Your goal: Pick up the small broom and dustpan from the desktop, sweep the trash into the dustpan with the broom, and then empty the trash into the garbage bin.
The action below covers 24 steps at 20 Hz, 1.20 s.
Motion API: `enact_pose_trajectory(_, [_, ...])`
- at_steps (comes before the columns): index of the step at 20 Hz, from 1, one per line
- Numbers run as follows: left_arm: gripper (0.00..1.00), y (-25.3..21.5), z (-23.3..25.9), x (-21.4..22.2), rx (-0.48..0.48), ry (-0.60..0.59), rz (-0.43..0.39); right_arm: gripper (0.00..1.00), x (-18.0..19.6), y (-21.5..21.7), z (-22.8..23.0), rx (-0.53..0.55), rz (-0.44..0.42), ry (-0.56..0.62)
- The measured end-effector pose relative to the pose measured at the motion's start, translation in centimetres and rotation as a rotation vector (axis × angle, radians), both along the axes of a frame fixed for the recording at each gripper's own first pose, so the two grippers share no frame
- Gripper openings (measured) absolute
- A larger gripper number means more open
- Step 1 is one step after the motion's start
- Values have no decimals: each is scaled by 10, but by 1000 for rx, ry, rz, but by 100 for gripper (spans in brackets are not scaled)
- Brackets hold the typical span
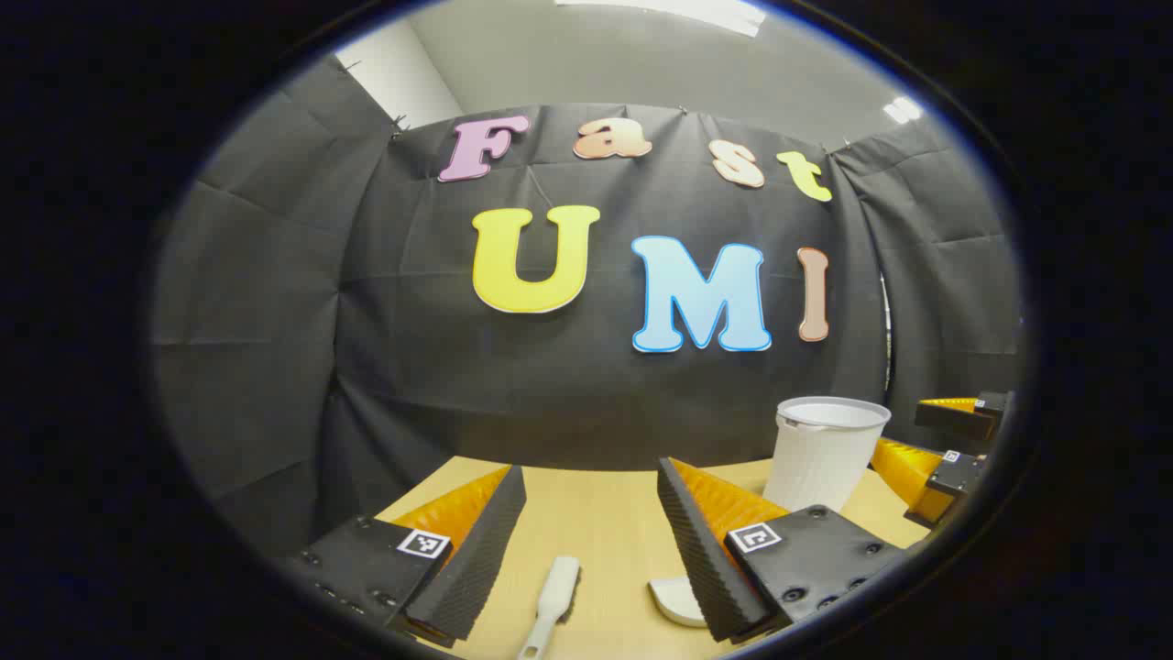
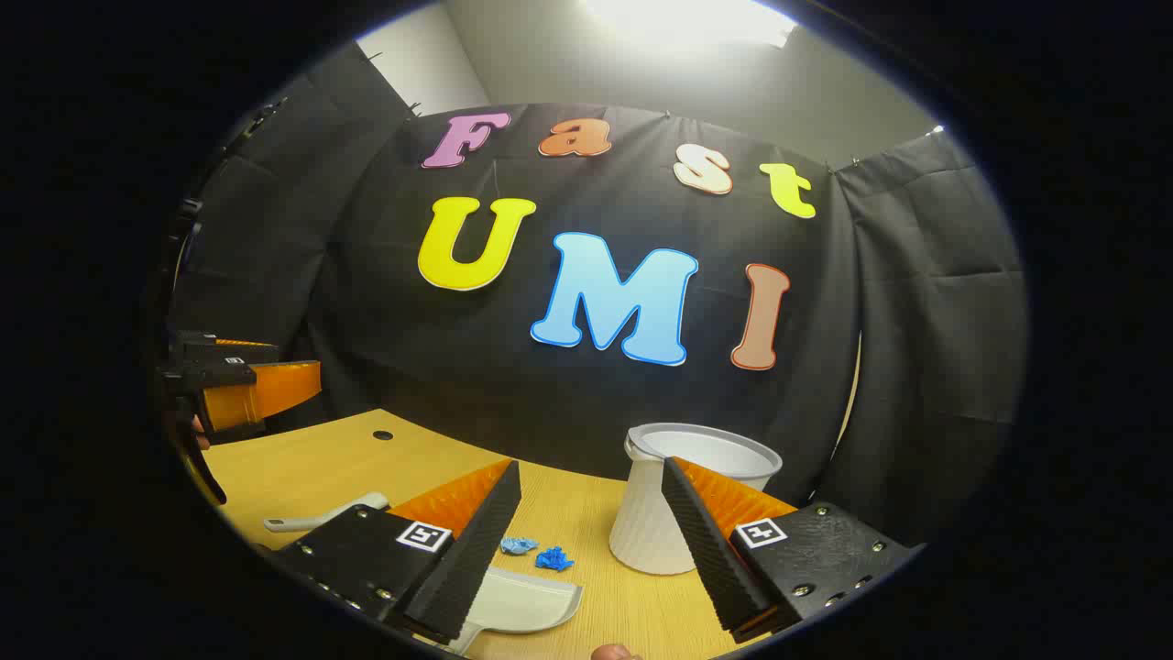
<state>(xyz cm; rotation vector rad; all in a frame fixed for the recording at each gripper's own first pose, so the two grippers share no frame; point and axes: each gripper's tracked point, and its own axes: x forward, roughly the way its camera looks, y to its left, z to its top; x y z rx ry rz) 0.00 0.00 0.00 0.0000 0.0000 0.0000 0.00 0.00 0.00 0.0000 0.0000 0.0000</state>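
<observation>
Broom (image 1: 554, 600): lay flat on the worktop (image 1: 605, 513), at 6 o'clock in the left gripper view, between the fingers of the left tool (image 1: 591, 550), jaws wide and empty. Dustpan (image 2: 527, 600): flat on the worktop at 6 o'clock in the right gripper view, partly under the right tool (image 2: 591, 550), jaws wide and empty. Trash (image 2: 541, 553): two blue scraps just beyond the dustpan. Garbage bin (image 2: 683, 500): white, upright, at 4 o'clock.
</observation>
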Motion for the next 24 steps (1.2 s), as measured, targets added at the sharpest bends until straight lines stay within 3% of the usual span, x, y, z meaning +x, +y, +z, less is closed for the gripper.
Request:
enact_pose_trajectory(1, [96,2,-2,3,-3,2,0,96,-1,-1,-1,-1,-6,0])
enact_pose_trajectory(4, [93,7,-6,9,1,10,3,97,-1,-3,-8,1,-22,14])
enact_pose_trajectory(9, [96,15,-16,19,11,25,-4,97,2,0,-19,11,-24,48])
enact_pose_trajectory(11, [92,19,-23,22,7,35,-10,97,3,6,-25,10,-17,67])
enact_pose_trajectory(13, [97,22,-31,25,8,48,-19,97,5,10,-28,4,-11,77])
enact_pose_trajectory(17, [94,22,-49,29,26,83,-49,97,7,19,-34,1,-1,100])
enact_pose_trajectory(24, [96,30,-113,33,58,273,-100,97,-9,46,-70,60,36,266])
